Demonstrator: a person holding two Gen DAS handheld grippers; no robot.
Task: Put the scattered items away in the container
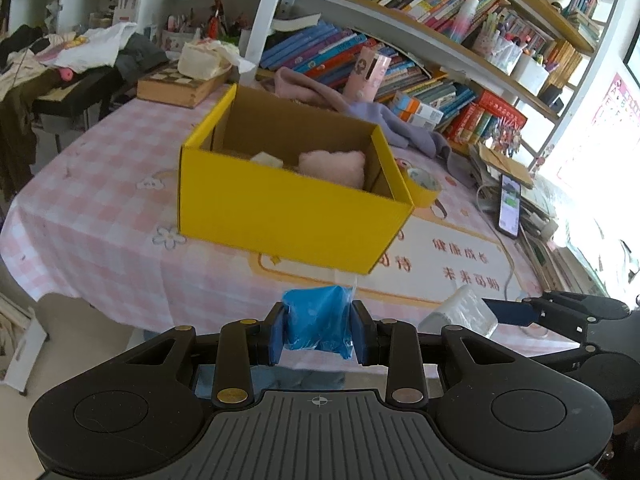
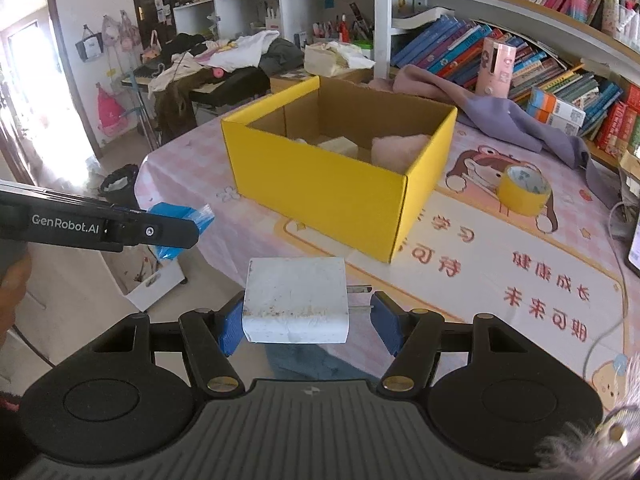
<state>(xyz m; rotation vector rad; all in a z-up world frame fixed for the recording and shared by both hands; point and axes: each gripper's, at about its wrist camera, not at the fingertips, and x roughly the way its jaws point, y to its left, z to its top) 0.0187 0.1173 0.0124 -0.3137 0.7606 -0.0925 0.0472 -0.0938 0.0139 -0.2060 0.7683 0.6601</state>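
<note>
Short of the open yellow cardboard box (image 1: 296, 204), left gripper (image 1: 318, 330) is pinching a crumpled blue plastic packet (image 1: 316, 320), right gripper (image 2: 306, 320) clamping a white plug-in charger block (image 2: 296, 300); both need carrying over the rim, then releasing.

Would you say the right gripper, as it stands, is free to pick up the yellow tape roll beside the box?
Probably not yet: the right gripper is shut on a white charger. The tape roll itself lies unobstructed on the table.

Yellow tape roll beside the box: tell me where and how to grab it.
The tape roll lies flat on the tablecloth, hole up, clear of the yellow box. Probably come from above, one claw finger inside the hole, one outside, pinching the wall on the near side.
</note>
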